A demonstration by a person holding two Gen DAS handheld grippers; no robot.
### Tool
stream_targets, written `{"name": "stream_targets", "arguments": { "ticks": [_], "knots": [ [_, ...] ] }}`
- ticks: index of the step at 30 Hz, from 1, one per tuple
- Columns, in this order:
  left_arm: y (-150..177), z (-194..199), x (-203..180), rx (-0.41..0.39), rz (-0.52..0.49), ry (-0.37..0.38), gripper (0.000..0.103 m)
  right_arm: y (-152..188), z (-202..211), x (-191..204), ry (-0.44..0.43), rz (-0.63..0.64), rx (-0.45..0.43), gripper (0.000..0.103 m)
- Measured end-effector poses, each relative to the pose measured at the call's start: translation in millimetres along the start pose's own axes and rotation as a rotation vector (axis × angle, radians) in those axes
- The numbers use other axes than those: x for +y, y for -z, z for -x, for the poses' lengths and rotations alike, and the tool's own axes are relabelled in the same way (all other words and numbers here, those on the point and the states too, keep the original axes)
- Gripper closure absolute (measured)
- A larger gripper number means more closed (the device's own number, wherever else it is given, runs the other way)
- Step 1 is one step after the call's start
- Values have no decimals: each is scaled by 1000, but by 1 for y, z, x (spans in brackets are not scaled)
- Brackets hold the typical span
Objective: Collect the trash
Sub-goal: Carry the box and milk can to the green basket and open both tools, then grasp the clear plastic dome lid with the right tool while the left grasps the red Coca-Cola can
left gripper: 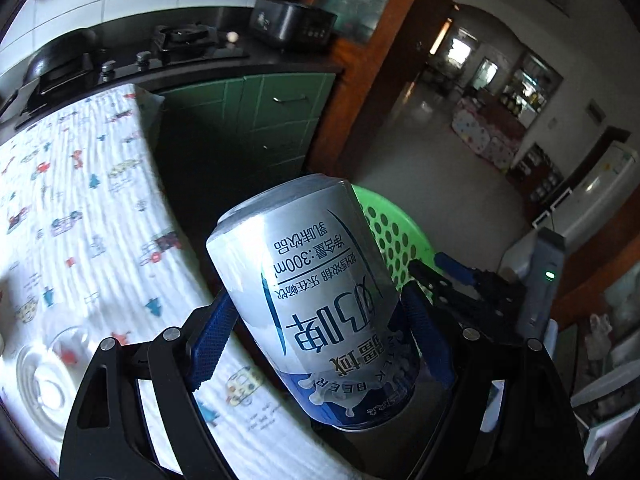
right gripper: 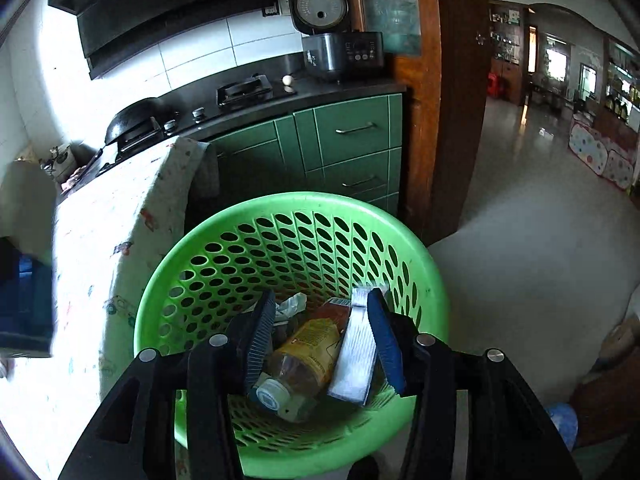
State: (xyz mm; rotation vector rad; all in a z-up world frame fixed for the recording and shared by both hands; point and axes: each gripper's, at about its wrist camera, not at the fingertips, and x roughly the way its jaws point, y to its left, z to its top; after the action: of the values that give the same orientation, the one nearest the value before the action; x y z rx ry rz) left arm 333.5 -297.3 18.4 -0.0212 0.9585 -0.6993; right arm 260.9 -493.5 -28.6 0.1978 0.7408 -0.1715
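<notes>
My left gripper (left gripper: 320,332) is shut on a silver and blue milk beer can (left gripper: 316,300), held upside down past the table's edge, beside the green perforated trash basket (left gripper: 390,232). In the right wrist view my right gripper (right gripper: 324,336) is open over the green basket (right gripper: 224,240). Inside lie a plastic bottle with a yellow label (right gripper: 304,356), a white and blue carton (right gripper: 356,356) leaning against the right finger, and crumpled paper (right gripper: 294,304). The right gripper also shows in the left wrist view (left gripper: 464,280).
A table with a white patterned cloth (left gripper: 80,208) stands left of the basket, with a glass (left gripper: 44,376) on it. Green cabinets (right gripper: 340,148), a stove and a rice cooker (right gripper: 332,52) are behind. A wooden door frame (right gripper: 452,100) and open floor lie to the right.
</notes>
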Motion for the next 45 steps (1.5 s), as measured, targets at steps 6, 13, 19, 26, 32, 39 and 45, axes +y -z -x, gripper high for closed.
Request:
{"name": "stream_targets", "arguments": {
  "ticks": [6,13,19,26,32,39,45],
  "knots": [
    [-9,-45,-15,72,-57,-45,23,12,29,1,-2,24,-62,38],
    [-11,-76,-24,119,-134,-117,21,21,53,6,-19,33,-99,33],
    [-6,-68,-19,96,-139,-112,17,24,71,14,-28,30,-129,30],
    [13,-19,-9,24,-132,-130,17,31,90,39,-79,37,-138,28],
    [46,41,11,-38,-100,-170,17,37,100,75,-144,65,-140,23],
    [87,112,62,-128,-14,-299,17,39,98,131,-234,120,-109,19],
    [119,167,118,-184,112,-410,17,37,85,183,-315,184,-71,19]
  ]
}}
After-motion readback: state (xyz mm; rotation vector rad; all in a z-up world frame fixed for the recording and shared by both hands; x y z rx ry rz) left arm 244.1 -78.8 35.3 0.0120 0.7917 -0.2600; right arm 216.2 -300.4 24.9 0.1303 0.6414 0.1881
